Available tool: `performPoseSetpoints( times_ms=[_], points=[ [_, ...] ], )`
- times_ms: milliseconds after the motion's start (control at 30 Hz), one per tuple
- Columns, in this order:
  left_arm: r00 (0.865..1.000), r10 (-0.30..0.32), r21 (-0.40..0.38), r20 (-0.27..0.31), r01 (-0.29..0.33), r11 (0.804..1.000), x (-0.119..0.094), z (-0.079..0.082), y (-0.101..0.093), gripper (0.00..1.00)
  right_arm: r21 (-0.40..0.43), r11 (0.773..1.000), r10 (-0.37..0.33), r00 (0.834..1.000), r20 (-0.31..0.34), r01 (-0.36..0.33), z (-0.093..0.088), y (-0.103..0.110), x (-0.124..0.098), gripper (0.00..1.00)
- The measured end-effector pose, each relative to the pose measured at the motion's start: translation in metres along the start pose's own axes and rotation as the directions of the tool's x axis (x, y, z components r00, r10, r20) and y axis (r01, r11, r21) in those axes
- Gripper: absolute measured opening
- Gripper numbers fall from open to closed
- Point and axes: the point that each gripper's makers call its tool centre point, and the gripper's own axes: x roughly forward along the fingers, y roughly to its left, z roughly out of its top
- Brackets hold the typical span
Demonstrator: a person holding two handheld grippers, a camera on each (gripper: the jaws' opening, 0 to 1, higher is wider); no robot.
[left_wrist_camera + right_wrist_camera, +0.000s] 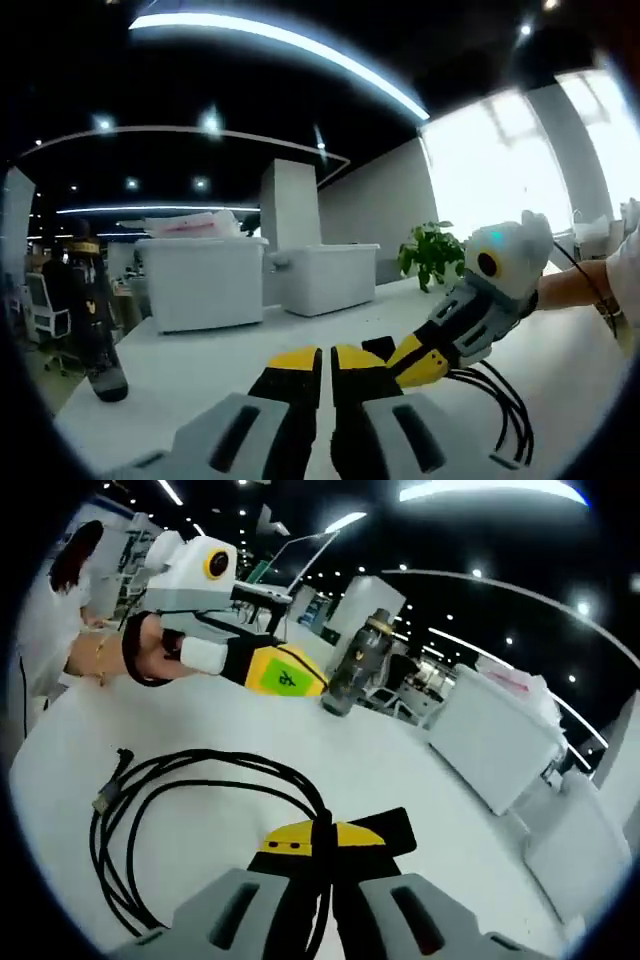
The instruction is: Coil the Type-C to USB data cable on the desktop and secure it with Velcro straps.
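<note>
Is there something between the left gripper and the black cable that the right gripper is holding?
Nothing visible does. The right gripper is shut on the cable coils and the black strap; the left gripper hovers above bare white table. The bottle stands farther back.

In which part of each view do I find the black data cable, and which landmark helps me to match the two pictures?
Left gripper view: the black data cable is at the lower right, looping below the right gripper.
Right gripper view: the cable coils across the lower left on the white table, and one strand runs between this view's own fingers.
Shared landmark: the dark upright bottle, far left in the left gripper view and upper centre in the right gripper view.
</note>
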Motion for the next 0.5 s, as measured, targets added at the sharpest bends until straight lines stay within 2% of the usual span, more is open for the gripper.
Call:
performPoseSetpoints(
  times_ms=[100, 200, 300, 500],
  points=[
    [0.999, 0.043, 0.015, 0.008, -0.043, 0.999, -0.001, -0.002, 0.012, 0.06, -0.118, 0.992, -0.040, 0.999, -0.013, 0.039, 0.001, -0.028, 0.019, 0.04],
    [0.996, 0.090, 0.005, -0.001, -0.090, 0.996, -0.001, -0.009, 0.026, 0.06, -0.082, 0.996, -0.019, 1.000, -0.016, 0.018, -0.002, -0.036, 0.035, 0.03],
    [0.992, 0.127, -0.004, -0.007, -0.127, 0.992, -0.003, -0.014, 0.039, 0.06, -0.029, 0.999, -0.022, 1.000, 0.006, 0.022, -0.006, -0.042, 0.050, 0.03],
    [0.986, 0.167, -0.017, 0.000, -0.167, 0.986, -0.005, -0.013, 0.052, 0.06, 0.035, 0.999, 0.011, 1.000, 0.027, -0.012, -0.016, -0.035, 0.064, 0.03]
  ],
)
